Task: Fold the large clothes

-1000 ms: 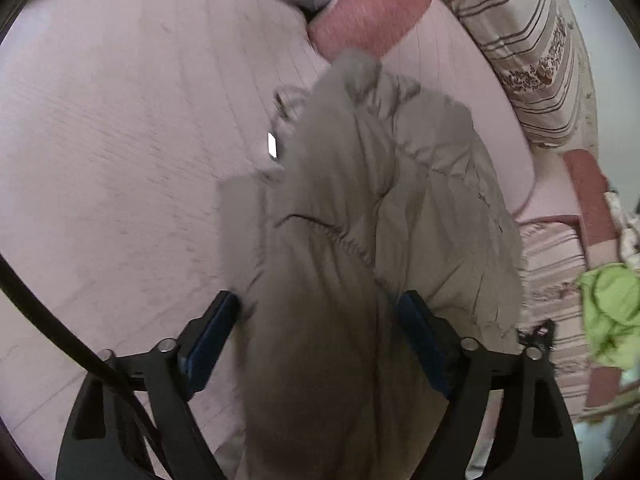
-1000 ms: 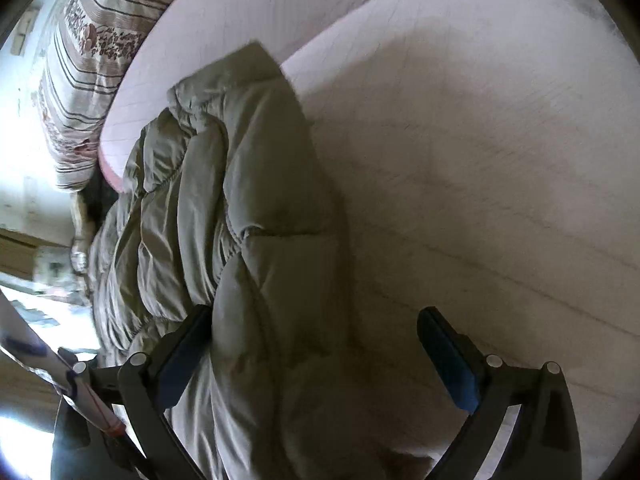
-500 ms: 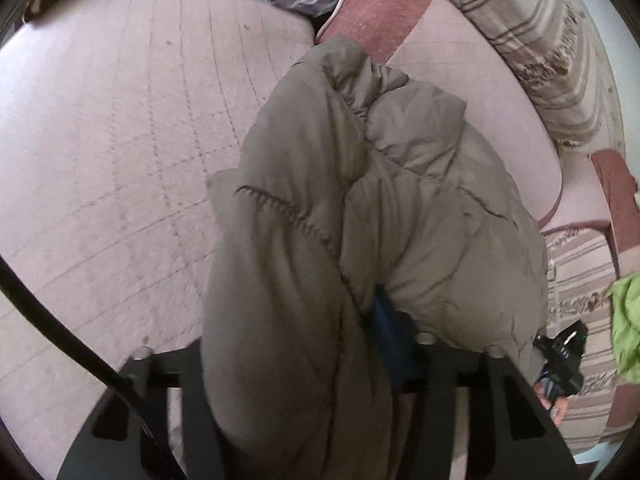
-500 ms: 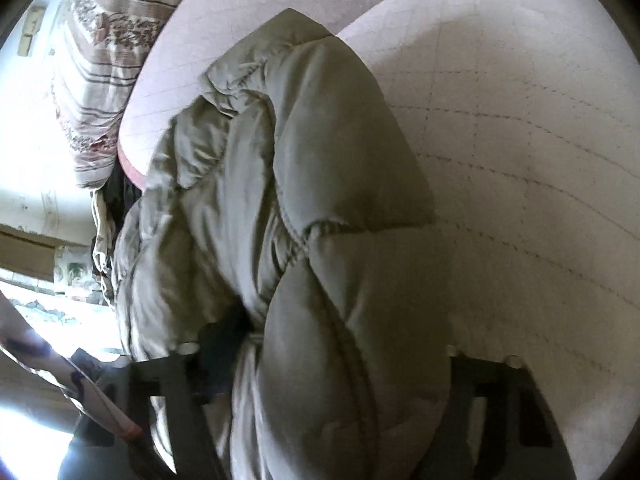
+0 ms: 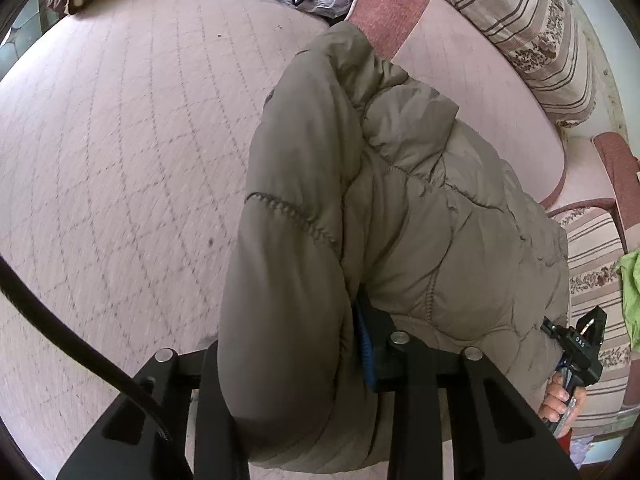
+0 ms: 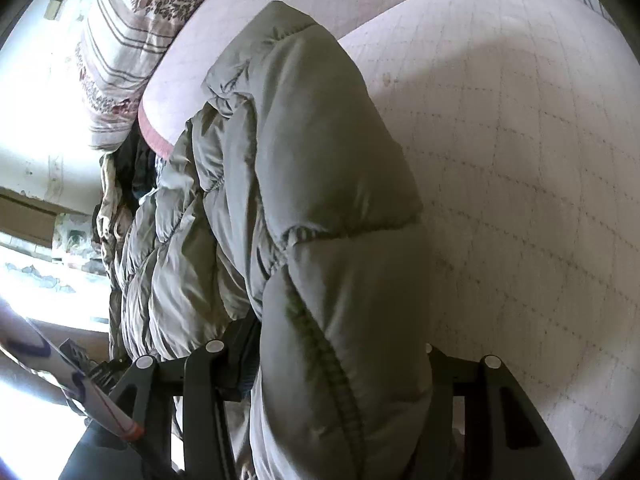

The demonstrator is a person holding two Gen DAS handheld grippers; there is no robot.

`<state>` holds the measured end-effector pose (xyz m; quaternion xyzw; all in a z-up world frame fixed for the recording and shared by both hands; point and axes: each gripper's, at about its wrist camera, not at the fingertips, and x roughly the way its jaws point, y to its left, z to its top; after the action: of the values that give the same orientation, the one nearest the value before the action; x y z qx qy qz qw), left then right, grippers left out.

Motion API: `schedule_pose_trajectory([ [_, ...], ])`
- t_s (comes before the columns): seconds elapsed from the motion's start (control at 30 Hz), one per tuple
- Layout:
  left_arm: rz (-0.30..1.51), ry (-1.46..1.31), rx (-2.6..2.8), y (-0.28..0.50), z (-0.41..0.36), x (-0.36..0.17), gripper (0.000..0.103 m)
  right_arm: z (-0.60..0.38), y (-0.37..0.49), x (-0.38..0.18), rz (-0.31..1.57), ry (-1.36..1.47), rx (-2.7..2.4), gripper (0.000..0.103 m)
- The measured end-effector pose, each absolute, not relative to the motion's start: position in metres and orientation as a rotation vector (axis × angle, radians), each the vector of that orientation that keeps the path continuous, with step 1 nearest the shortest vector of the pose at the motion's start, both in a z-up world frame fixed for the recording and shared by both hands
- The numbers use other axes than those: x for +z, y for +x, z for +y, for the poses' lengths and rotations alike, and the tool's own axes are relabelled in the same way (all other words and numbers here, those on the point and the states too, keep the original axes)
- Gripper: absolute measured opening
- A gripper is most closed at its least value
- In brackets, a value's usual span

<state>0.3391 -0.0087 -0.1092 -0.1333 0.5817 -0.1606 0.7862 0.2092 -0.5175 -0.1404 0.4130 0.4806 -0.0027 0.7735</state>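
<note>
Left wrist view: left gripper [image 5: 292,364] is clamped on a fold of the olive puffer jacket [image 5: 384,216]. Its jaws have just been closing, with padded fabric bunched between them; the blue pad [image 5: 363,350] of one finger presses into the cloth, the other finger is buried under the bulge. The jacket hangs off this gripper, its far end trailing toward the pink quilted mattress [image 5: 120,152] and the red-edged cushion [image 5: 392,4] beyond it.

Right wrist view: right gripper [image 6: 340,364] is likewise clenched on a thick roll of the same jacket [image 6: 320,184]. Its jaws have just been closing; the stitched seam of the roll runs straight down between the fingers and swells over both of them, so the pads themselves are mostly hidden.

Jacket position relative to the mattress: lifted above it at the near end, gathered lengthwise into a ridge between the two grippers; whether the far end touches the mattress cannot be told.

Other items, relative to the jacket: striped floral pillow [image 5: 532,28] beyond and to the right of it; a green cloth [image 5: 630,296] well apart at the right edge; the person's hand [image 5: 558,398] on the other gripper's handle just beside the jacket's right flank.
</note>
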Motion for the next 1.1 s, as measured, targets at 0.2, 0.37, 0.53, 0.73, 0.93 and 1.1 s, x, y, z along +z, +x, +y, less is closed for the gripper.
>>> schedule_pose_trajectory([
  [0.2,1.247,-0.254,-0.316,0.354,-0.016,-0.112,0.036,-0.516,0.214,-0.143,1.054,0.859,-0.04,0.055],
  [0.37,1.213,-0.155,-0.283,0.38,-0.043,-0.112,0.042,-0.522,0.227,-0.148,1.048,0.843,-0.119,0.059],
  [0.53,1.18,-0.166,-0.267,0.395,-0.048,-0.122,0.049,-0.533,0.239,-0.157,1.042,0.856,-0.148,0.064],
  [0.73,1.179,-0.219,-0.262,0.4,-0.045,-0.13,0.054,-0.536,0.257,-0.164,1.042,0.841,-0.168,0.072],
  [0.93,1.202,-0.256,-0.243,0.393,-0.037,-0.127,0.058,-0.542,0.244,-0.173,1.023,0.903,-0.197,0.086],
  [1.1,1.234,-0.371,-0.277,0.38,-0.012,-0.133,0.062,-0.54,0.23,-0.169,1.032,0.9,-0.191,0.086],
])
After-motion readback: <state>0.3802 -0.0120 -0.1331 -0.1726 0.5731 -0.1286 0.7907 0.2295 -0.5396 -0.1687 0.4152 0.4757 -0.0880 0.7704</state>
